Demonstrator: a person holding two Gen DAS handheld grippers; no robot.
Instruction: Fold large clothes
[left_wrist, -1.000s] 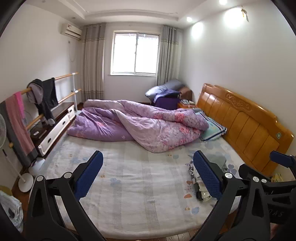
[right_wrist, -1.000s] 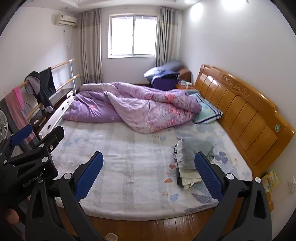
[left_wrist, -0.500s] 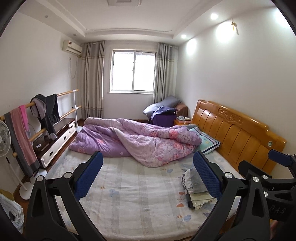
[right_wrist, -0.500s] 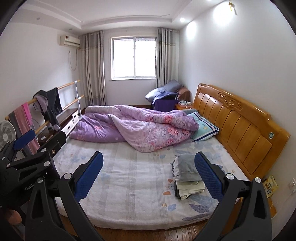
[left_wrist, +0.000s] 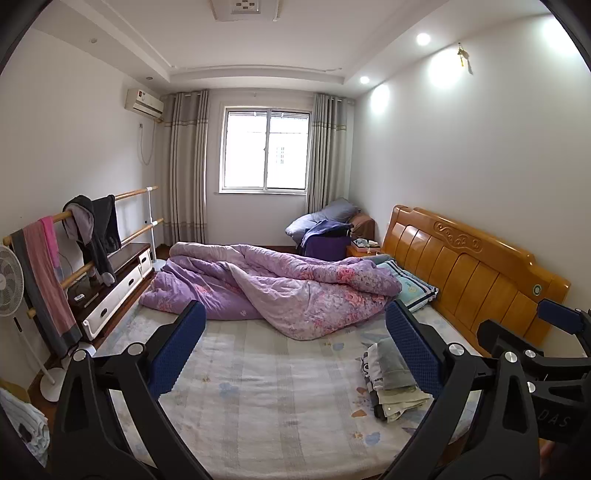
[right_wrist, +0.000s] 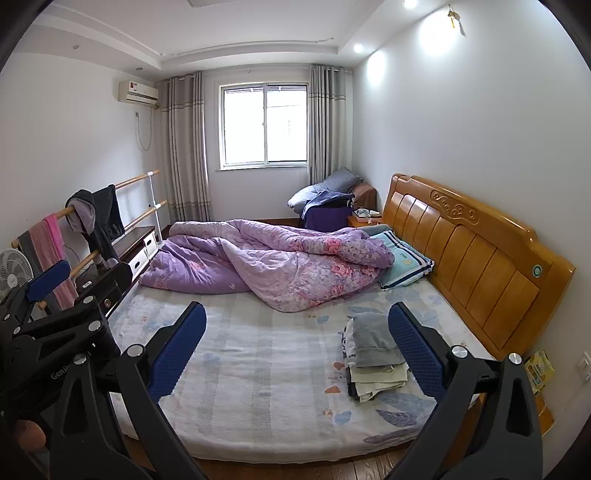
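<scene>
While we hold the left gripper (left_wrist: 295, 354) and the right gripper (right_wrist: 297, 352) side by side above the foot of the bed (right_wrist: 258, 369), the jaws of both are spread wide with nothing between them. We see the stack of folded clothes (right_wrist: 373, 358) lying on the sheet near the wooden headboard (right_wrist: 476, 258), well apart from both grippers. Farther back a purple quilt (left_wrist: 288, 284) lies crumpled across the bed, touching a striped pillow (right_wrist: 404, 264).

Big bed (right_wrist: 258, 369) with pale flowery sheet, crumpled purple flowery quilt (right_wrist: 273, 266), striped blue pillow (right_wrist: 406, 264), small stack of folded clothes (right_wrist: 373, 358)
</scene>
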